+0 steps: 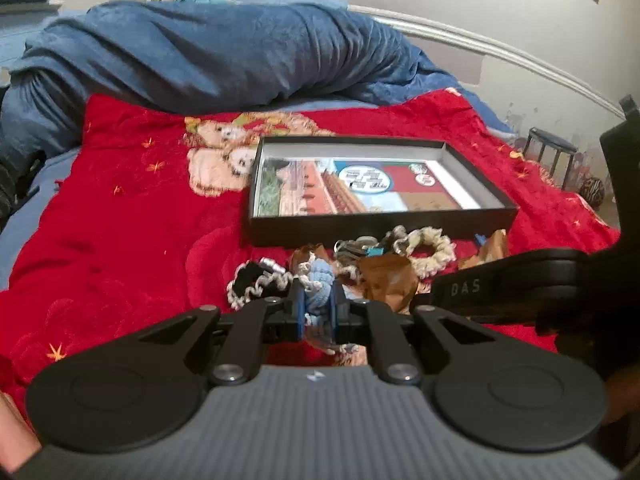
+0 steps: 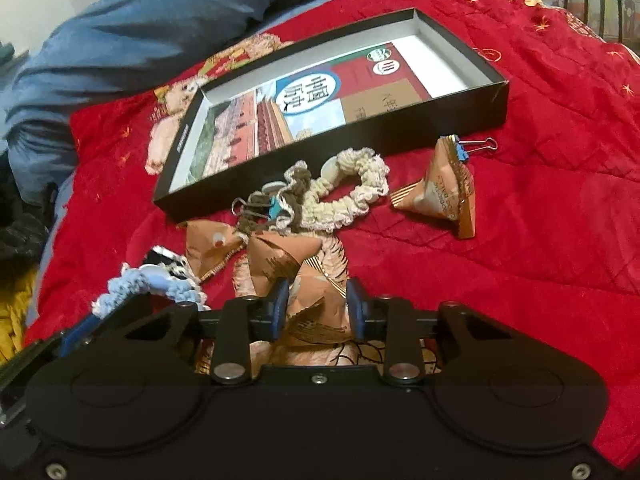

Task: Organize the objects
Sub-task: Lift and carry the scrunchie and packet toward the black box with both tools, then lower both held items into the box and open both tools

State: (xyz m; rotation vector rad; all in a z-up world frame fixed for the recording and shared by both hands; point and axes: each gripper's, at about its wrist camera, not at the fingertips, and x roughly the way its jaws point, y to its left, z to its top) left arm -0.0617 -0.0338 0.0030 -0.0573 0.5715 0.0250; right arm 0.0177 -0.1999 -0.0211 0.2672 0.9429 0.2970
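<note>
Left gripper (image 1: pixel 318 307), fingers pinching a light-blue crocheted scrunchie (image 1: pixel 320 280); right gripper (image 2: pixel 319 307), fingers closed on a brown triangular foil snack packet (image 2: pixel 316 300). Beyond both sets of fingertips: cream scrunchie (image 2: pixel 352 188), shallow black cardboard box (image 2: pixel 460 120) holding a printed booklet (image 2: pixel 304 116), on red quilted blanket (image 2: pixel 520 240).

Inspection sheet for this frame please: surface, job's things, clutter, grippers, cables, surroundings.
Surface: red quilt on a bed.
Job's things: open black box holding only a printed sheet; cream scrunchie, blue scrunchie, brown snack packets, binder clip lying in front of it.
Clutter: blue duvet bunched behind.
Grippers: left gripper shut on the blue scrunchie; right gripper has a brown packet between its fingers, contact unclear.
Cables: nothing seen.
Surroundings: wall, dark stool.
</note>
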